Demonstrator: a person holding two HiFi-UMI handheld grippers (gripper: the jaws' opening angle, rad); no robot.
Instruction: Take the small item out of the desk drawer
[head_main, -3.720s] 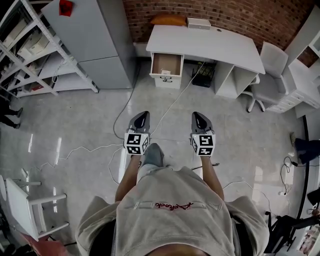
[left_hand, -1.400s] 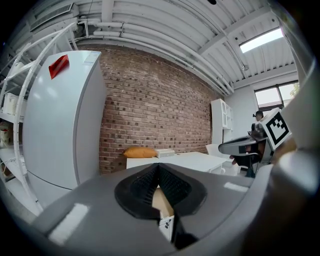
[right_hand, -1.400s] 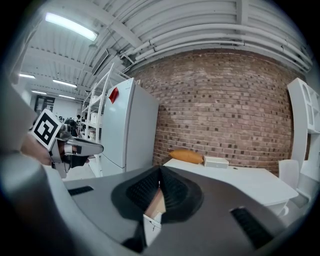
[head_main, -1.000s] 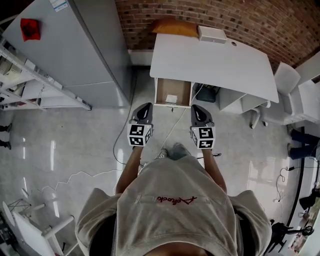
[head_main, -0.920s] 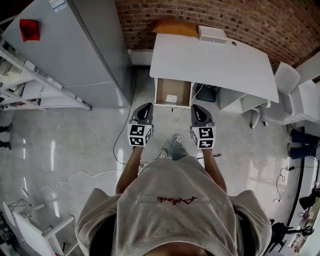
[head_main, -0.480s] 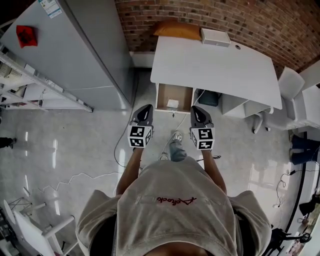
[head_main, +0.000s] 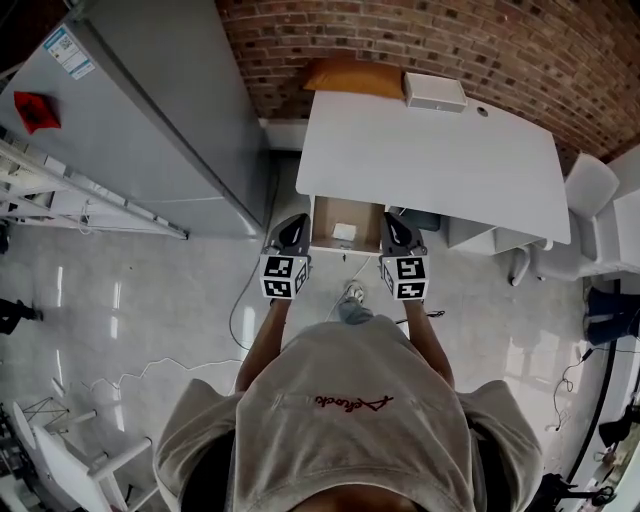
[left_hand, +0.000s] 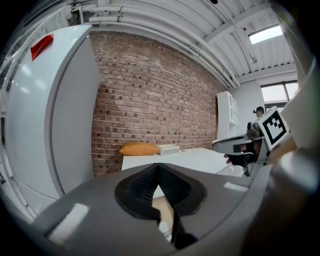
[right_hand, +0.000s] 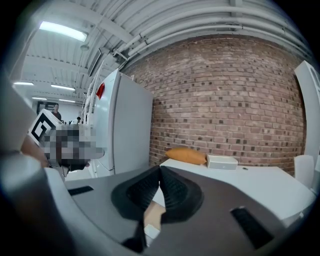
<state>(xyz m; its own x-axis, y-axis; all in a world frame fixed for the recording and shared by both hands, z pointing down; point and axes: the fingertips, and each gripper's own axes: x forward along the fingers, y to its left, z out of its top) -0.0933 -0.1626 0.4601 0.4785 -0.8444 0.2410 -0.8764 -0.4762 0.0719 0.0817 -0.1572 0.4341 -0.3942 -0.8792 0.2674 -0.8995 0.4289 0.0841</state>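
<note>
Two grippers, both empty, and the task is barely begun. Head view: you stand at the desk (head_main: 430, 150) with the left gripper (head_main: 291, 222) and right gripper (head_main: 392, 221) held side by side, one at each front corner of the drawer (head_main: 328, 211). The drawer is already pulled out. The item (head_main: 343, 232), small and white, lies inside near the front, between the two gripper tips but touched by neither. A pillow (head_main: 355, 75) and a box (head_main: 434, 91) sit at the back of the desk by the brick wall, out of the way. Left gripper view: jaws pressed together with nothing between them. Below the tips you see a strip of drawer (left_hand: 165, 210) and a bit of the white item (left_hand: 163, 228). The right gripper (left_hand: 240, 146) shows at the side. Right gripper view: jaws also pressed together and holding nothing. The drawer (right_hand: 152, 212) and the item (right_hand: 151, 230) show under the tips. Done, by my read: the drawer is open and you are in position. Left to do: spread one claw, dip into the drawer, pinch the item and lift it clear. The main risk is clipping the drawer front on the way in.
</note>
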